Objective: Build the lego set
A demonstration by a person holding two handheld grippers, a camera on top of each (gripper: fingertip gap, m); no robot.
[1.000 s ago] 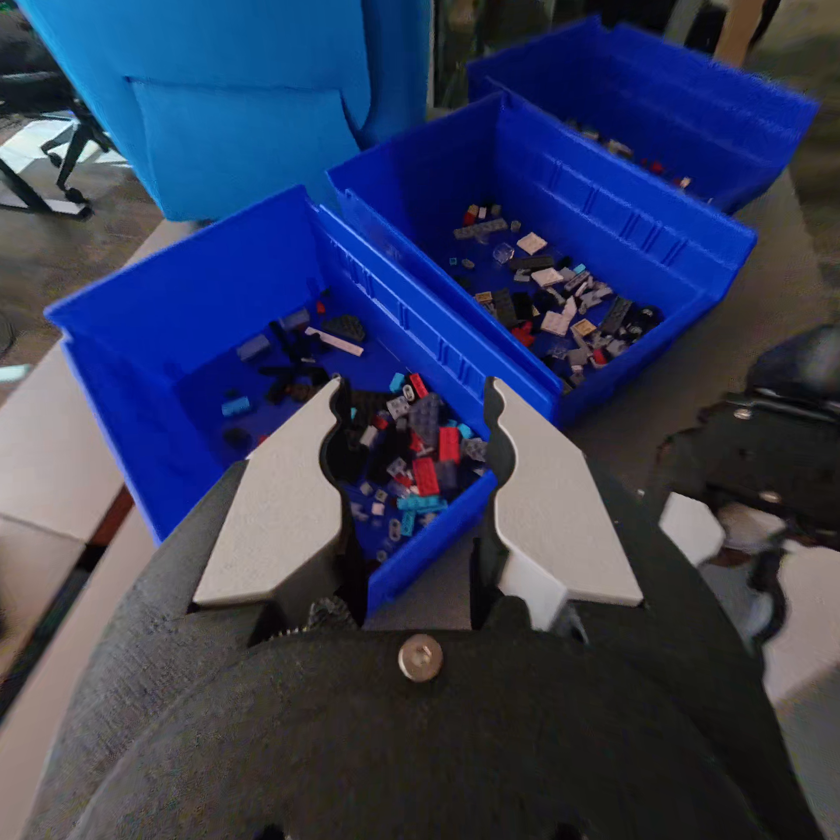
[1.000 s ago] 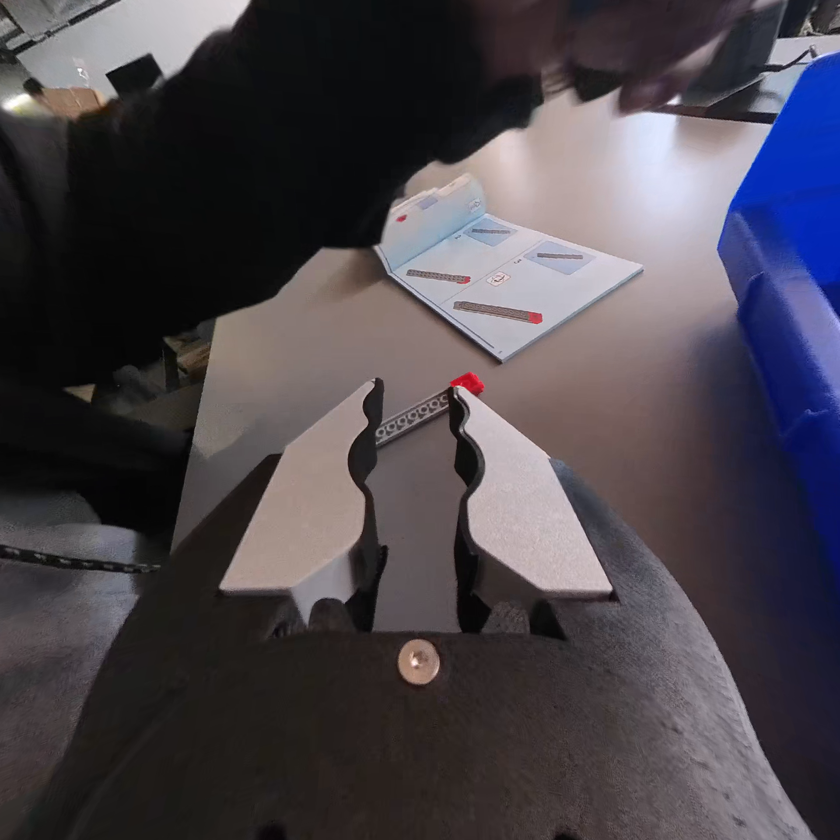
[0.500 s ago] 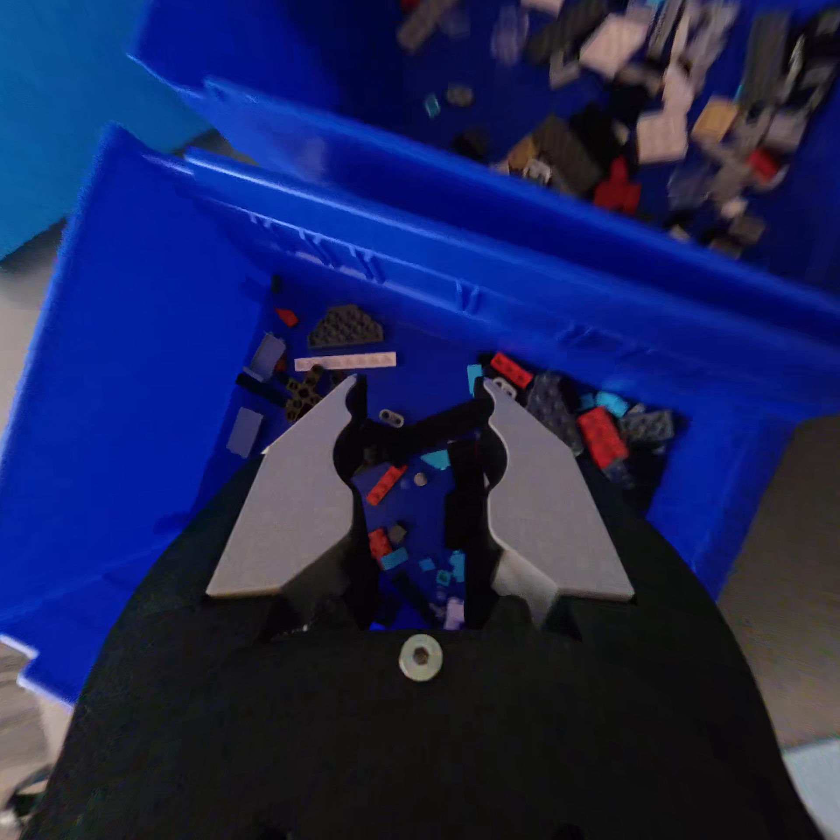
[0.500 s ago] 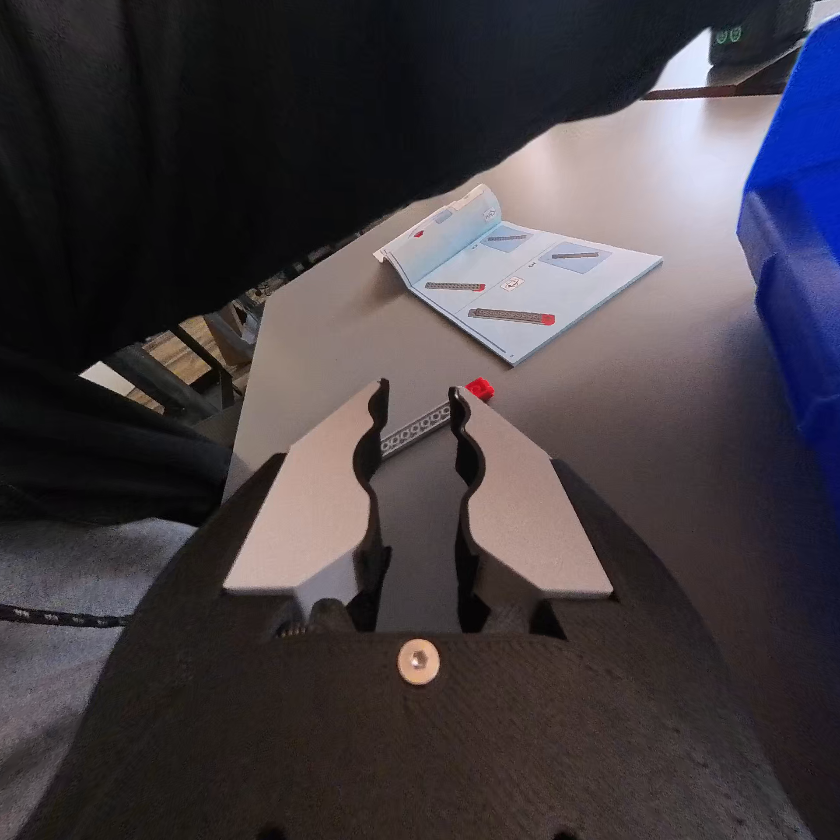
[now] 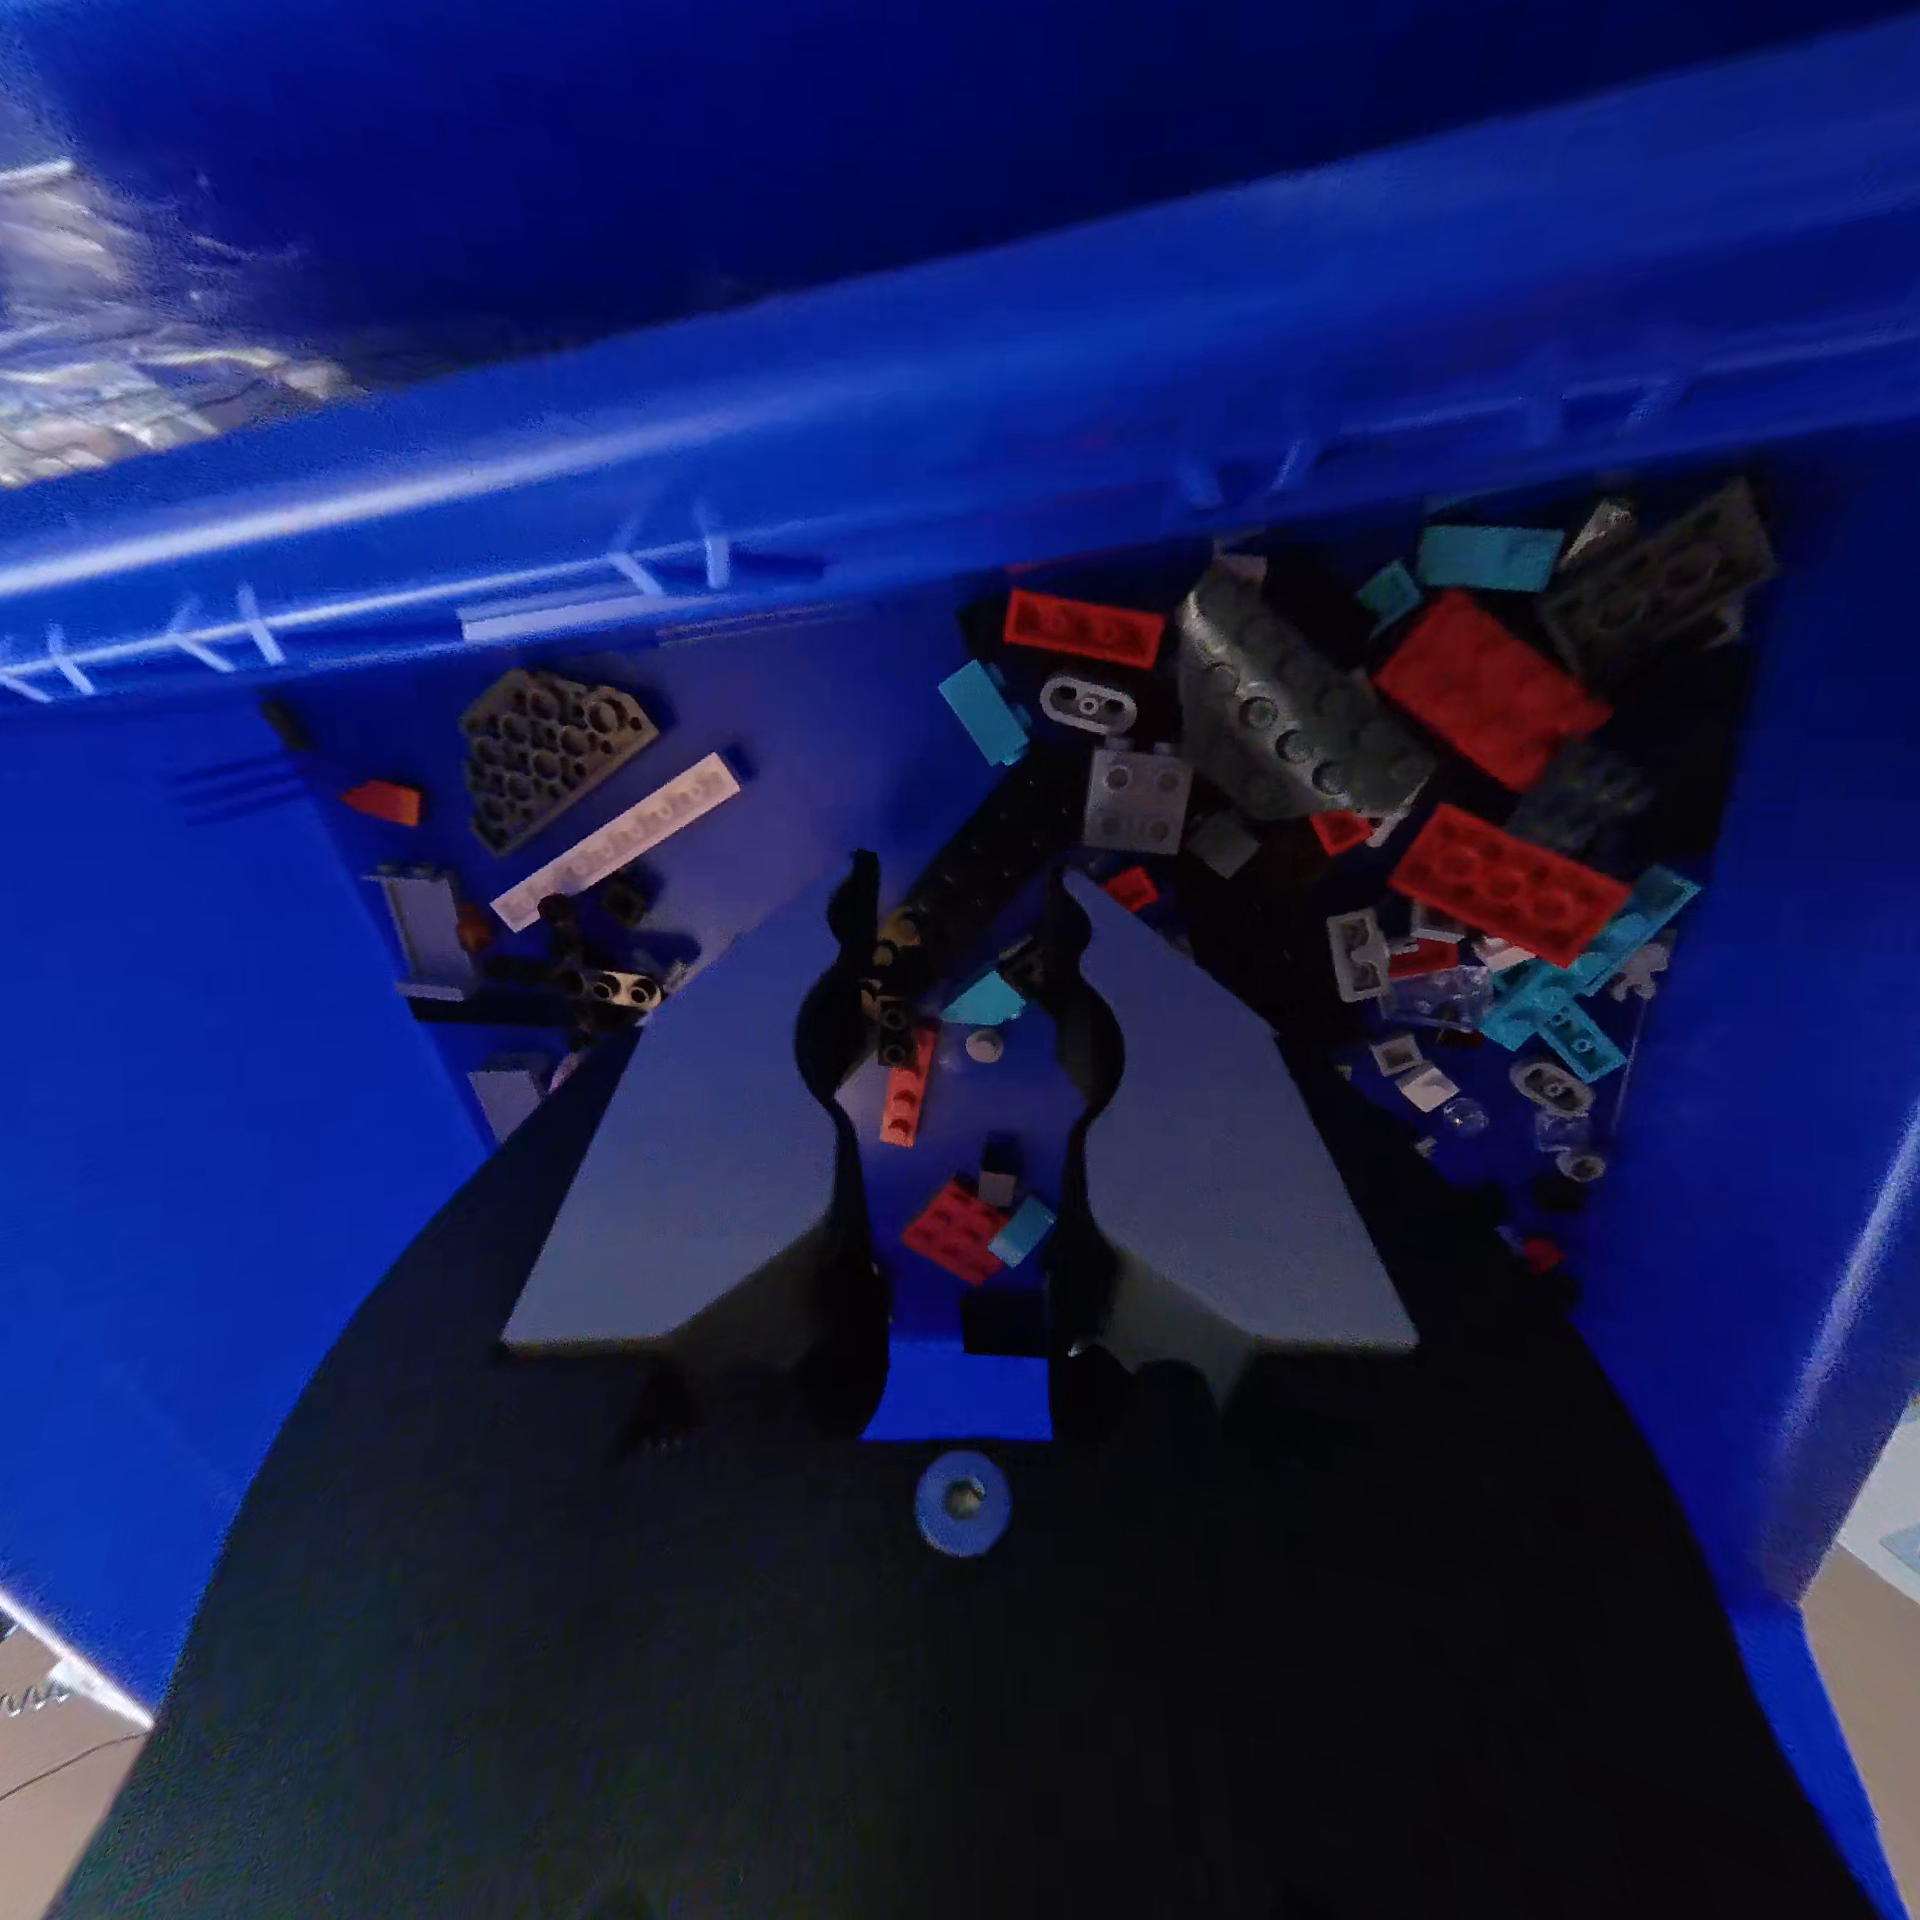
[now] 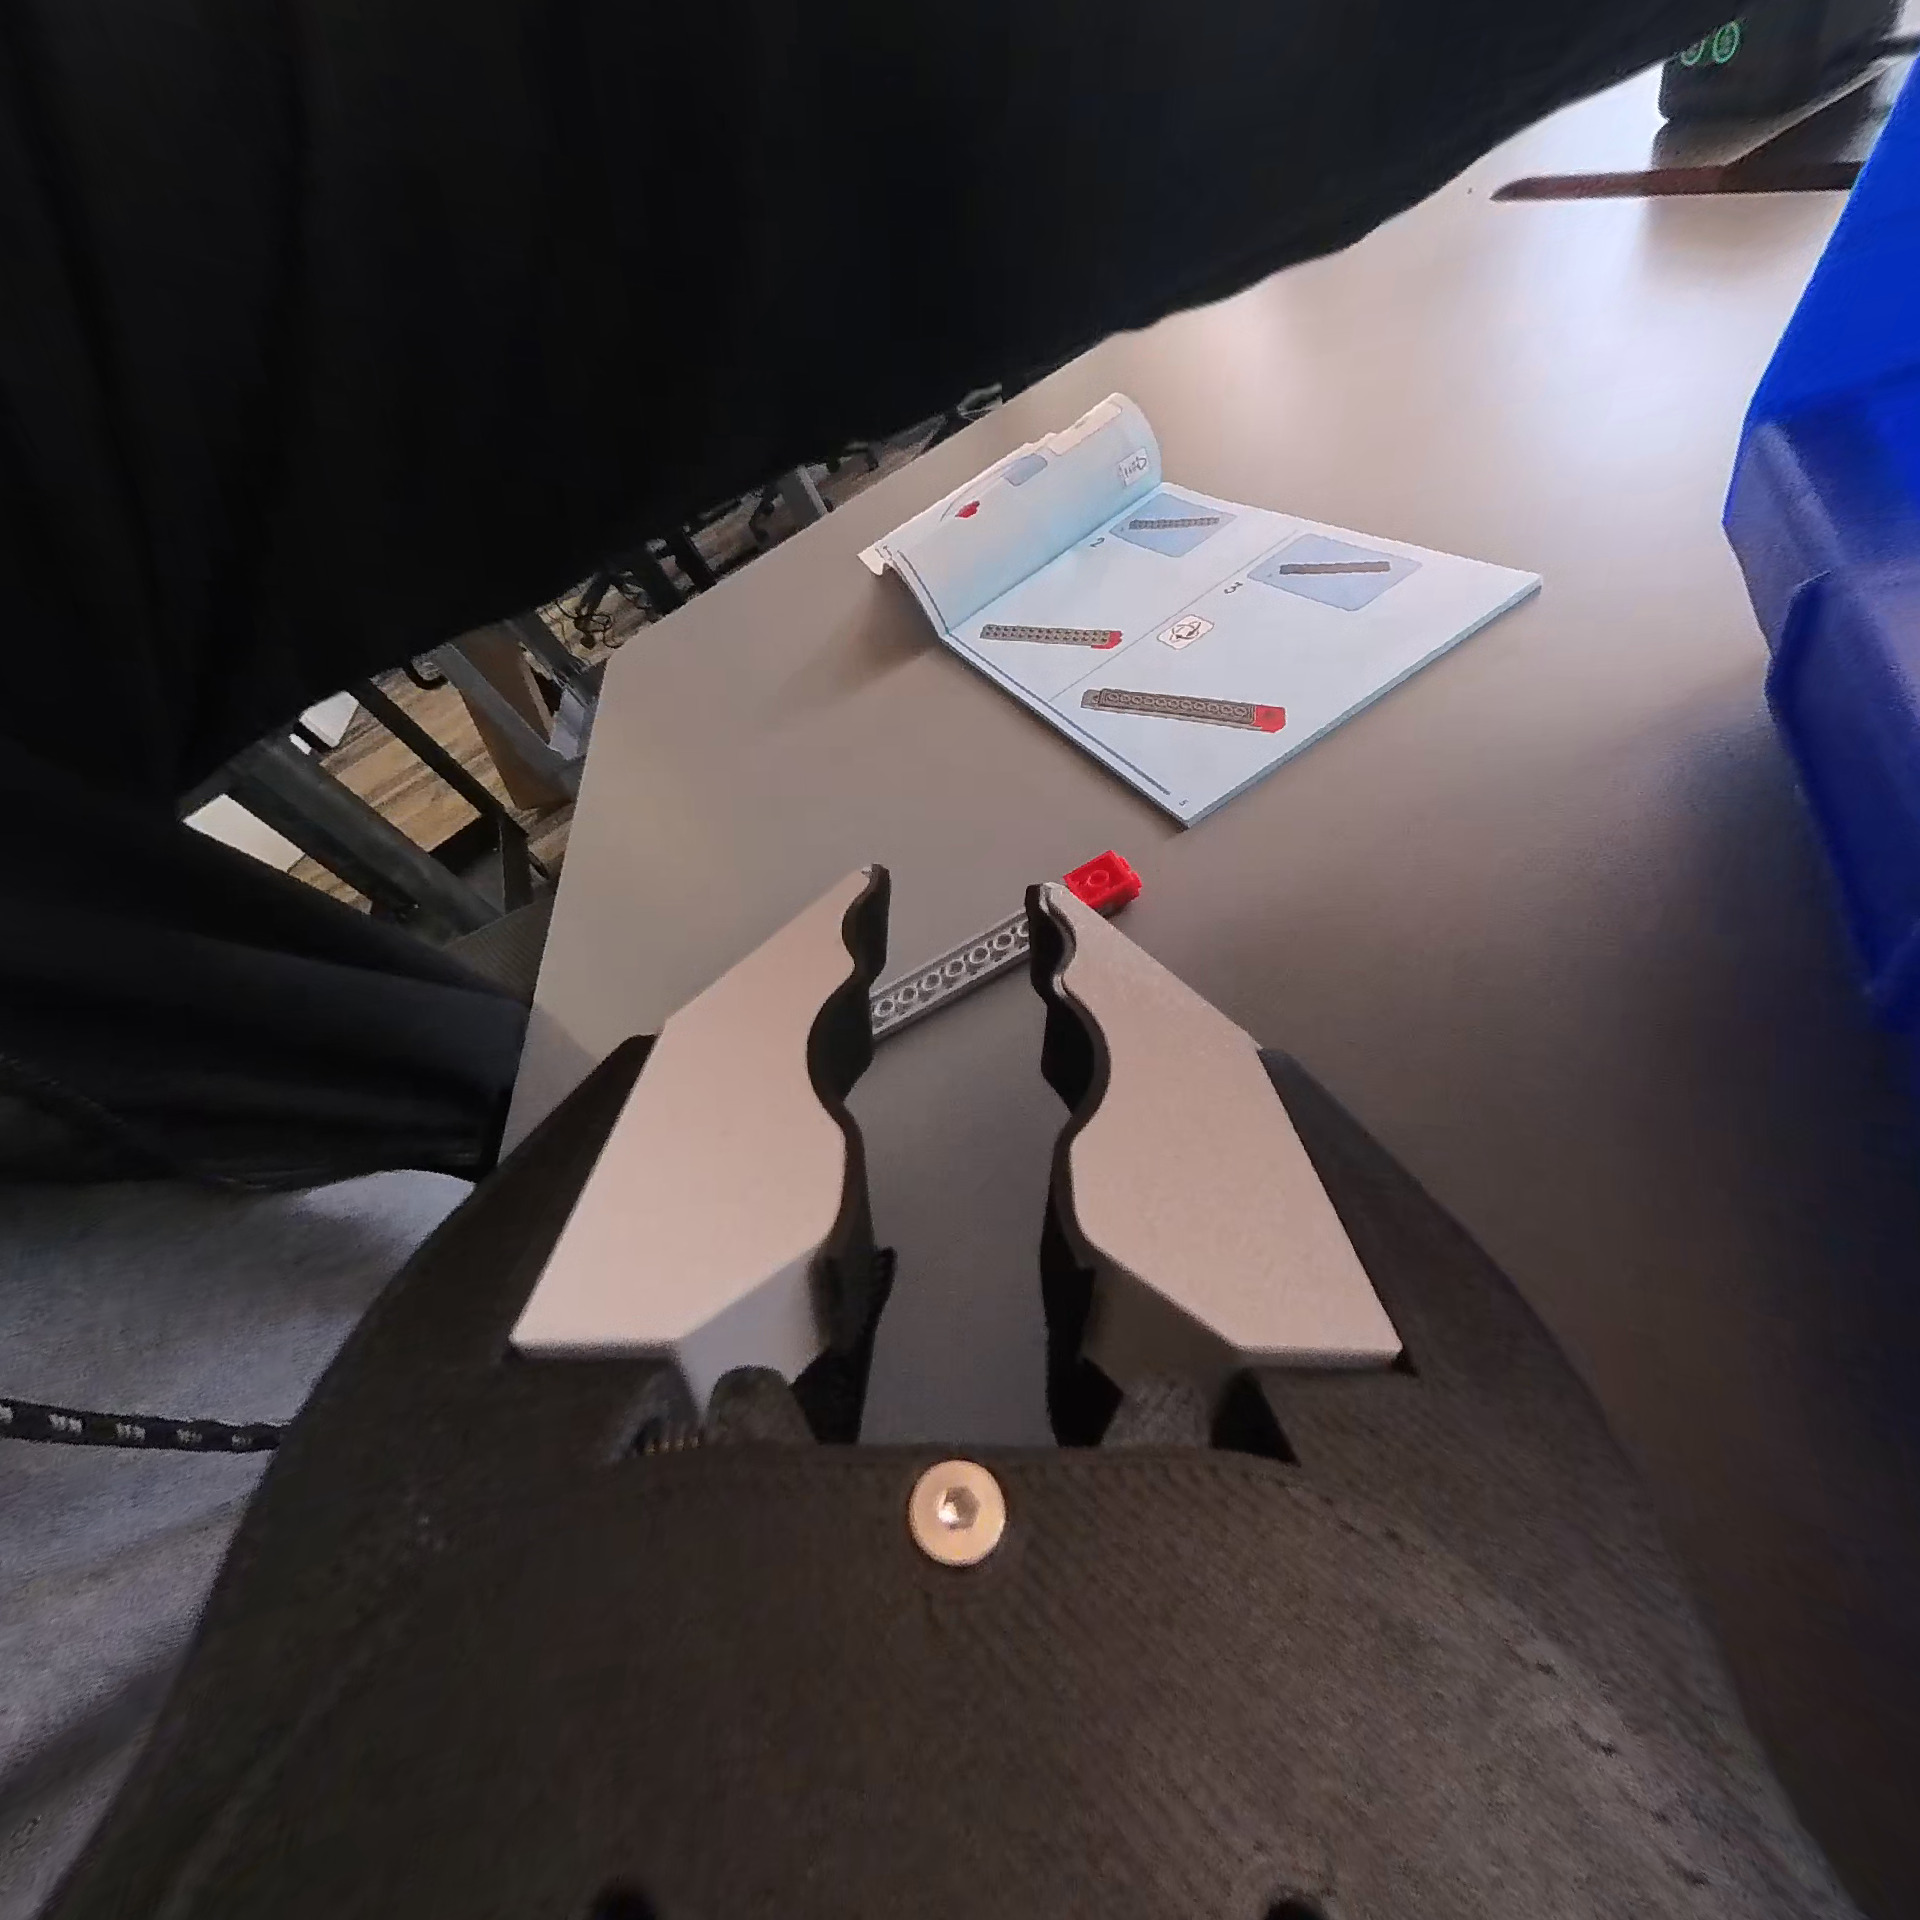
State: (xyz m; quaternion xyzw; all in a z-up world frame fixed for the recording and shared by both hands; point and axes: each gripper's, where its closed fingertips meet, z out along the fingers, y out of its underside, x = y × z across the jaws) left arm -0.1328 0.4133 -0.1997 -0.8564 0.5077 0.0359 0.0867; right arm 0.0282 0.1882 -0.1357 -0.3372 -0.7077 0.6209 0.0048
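My left gripper (image 5: 961, 899) is open and empty, lowered inside a blue bin (image 5: 935, 416) of loose bricks. Its tips hover over a long black plate (image 5: 987, 852), with a small red plate (image 5: 906, 1086) and a teal piece (image 5: 985, 1000) between the fingers. Red plates (image 5: 1491, 686), a dark grey round-edged piece (image 5: 1288, 717) and a white strip (image 5: 623, 836) lie around. My right gripper (image 6: 956, 899) is open and empty, low over the table. Just past its tips lies a long grey plate (image 6: 951, 982) with a red brick (image 6: 1101, 883) at its far end.
An open instruction booklet (image 6: 1205, 613) lies on the grey table (image 6: 1455, 1039) beyond the grey plate. A blue bin wall (image 6: 1839, 520) stands at the right edge. A person's dark sleeve (image 6: 520, 312) spans the top left. The table edge (image 6: 561, 883) runs at the left. Spacing between my two grippers at the tips: around 30 cm.
My left gripper has gone down and forward from above the bins into the nearest bin, close over the bricks. My right gripper has barely moved; the dark sleeve now covers more of its view.
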